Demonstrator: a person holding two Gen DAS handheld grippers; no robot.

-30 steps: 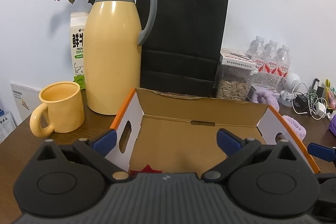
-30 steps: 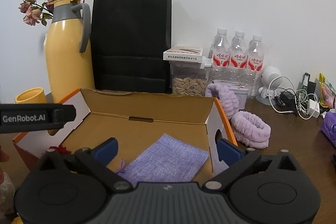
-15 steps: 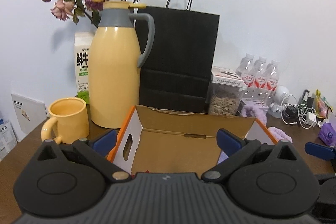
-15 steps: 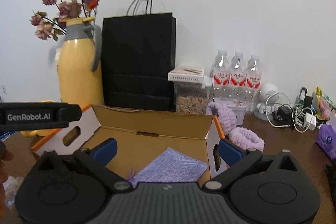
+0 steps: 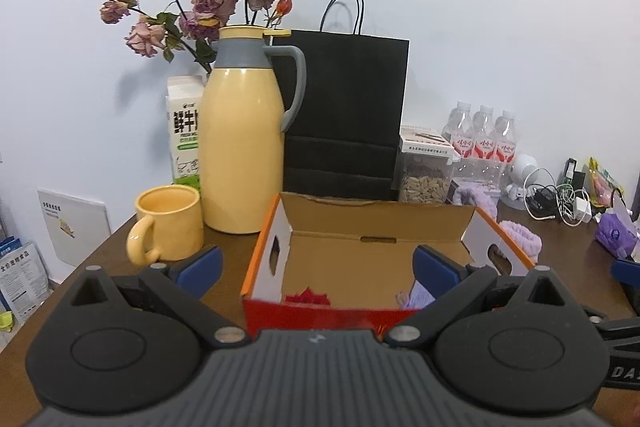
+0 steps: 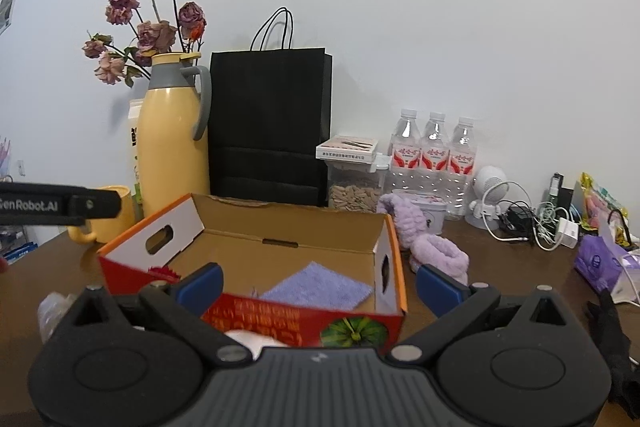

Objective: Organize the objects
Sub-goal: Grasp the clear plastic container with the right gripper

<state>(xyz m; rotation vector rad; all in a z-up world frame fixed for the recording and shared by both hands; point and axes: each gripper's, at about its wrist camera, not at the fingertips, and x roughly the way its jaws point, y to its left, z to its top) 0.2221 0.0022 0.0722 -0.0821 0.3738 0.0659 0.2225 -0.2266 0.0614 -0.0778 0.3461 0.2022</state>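
Observation:
An open cardboard box (image 5: 380, 211) (image 6: 288, 223) with orange-red outer walls sits on the brown table. A lilac woven pouch (image 6: 316, 287) (image 5: 416, 295) lies flat on its floor at the right, and a small red item (image 5: 306, 297) (image 6: 162, 271) lies by the front left wall. My left gripper (image 5: 316, 267) is open, held in front of and above the box's front wall, with nothing between its fingers. My right gripper (image 6: 319, 285) is open too, level with the front wall and holding nothing. The left gripper's black body (image 6: 60, 205) shows at the left of the right wrist view.
Behind the box stand a yellow jug (image 5: 244, 155), yellow mug (image 5: 168, 227), milk carton (image 5: 184, 135), black paper bag (image 5: 344, 115), seed jar (image 6: 352, 175) and water bottles (image 6: 436, 147). Purple fluffy bands (image 6: 436, 255), cables (image 6: 536, 219) and a purple packet (image 6: 598, 259) lie right.
Both grippers have drawn back and up from over the box, so its red front wall now shows. Both stay open and the pouch has not moved.

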